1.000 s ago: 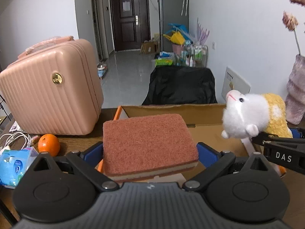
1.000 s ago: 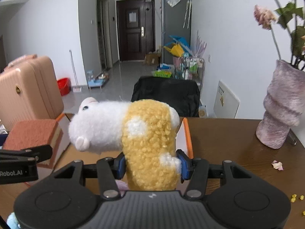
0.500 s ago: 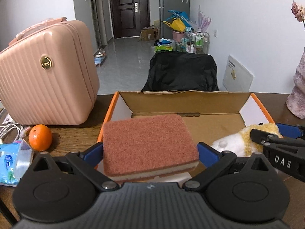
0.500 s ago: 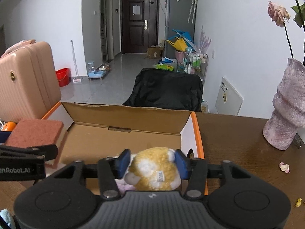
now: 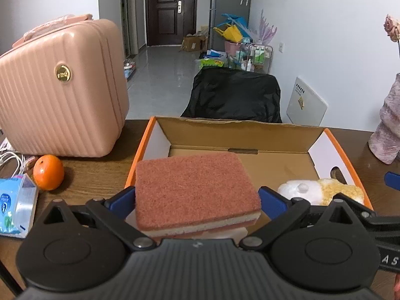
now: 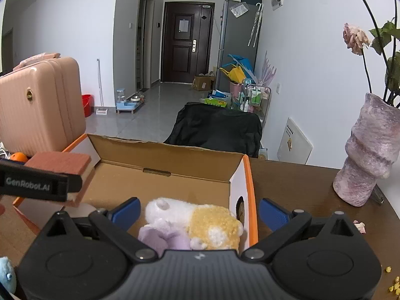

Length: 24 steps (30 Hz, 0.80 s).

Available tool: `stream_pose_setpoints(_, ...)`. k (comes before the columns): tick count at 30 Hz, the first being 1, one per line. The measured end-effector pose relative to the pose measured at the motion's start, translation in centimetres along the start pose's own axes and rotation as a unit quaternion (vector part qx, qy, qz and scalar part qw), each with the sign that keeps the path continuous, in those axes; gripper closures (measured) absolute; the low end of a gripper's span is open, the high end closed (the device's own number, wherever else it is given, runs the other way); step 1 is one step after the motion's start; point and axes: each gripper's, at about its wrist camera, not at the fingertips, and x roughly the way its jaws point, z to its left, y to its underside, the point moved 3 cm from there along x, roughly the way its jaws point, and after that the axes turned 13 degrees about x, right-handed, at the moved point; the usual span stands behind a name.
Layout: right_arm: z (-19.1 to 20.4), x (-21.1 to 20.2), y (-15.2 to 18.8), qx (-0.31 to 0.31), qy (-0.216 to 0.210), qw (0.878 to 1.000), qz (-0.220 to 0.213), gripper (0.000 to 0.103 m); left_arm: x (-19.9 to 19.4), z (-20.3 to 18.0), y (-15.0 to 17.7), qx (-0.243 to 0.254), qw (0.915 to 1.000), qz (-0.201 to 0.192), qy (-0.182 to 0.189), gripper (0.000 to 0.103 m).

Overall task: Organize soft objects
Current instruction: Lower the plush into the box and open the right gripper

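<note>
Both tongs sit over your box (image 5: 335, 147): left tongs (image 5: 197, 200) clamp the sponge (image 5: 195, 187) at its near-left edge, right tongs (image 6: 197, 212) are opening around the plush (image 6: 200, 221) by its right wall.

box (image 5: 250, 130) middle floor: free | right end: plush toy (image 6: 200, 222) | left flank: suitcase (image 5: 60, 92)

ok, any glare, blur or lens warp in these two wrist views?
Left wrist view: sharp, soft even light; glossy highlight on the ribbed pink hard-shell suitcase, dark corner vignette. Right wrist view: sharp too; fisheye bends the wall edges, dark corners, floor sheen by the dark door.
</note>
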Motion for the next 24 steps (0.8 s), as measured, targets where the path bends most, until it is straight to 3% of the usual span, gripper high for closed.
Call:
stream_pose_setpoints(12,-0.3,-0.8,0.6,0.001,-0.007,1.000,-0.013,0.002,0.4,-1.4,-0.1,0.026,0.9993,-0.022,-0.013,0.002)
stream_pose_setpoints(17,-0.6,-0.7,0.9,0.005,-0.007,1.000,-0.013,0.002,0.2,-2.2,-0.2,0.027,0.9991,-0.030,0.011,0.000)
stream_pose_setpoints(24,-0.7,-1.0,1.5,0.007,-0.018,1.000,-0.015,0.002,0.3,-2.5,-0.2,0.021,0.9993,-0.028,0.013,0.000)
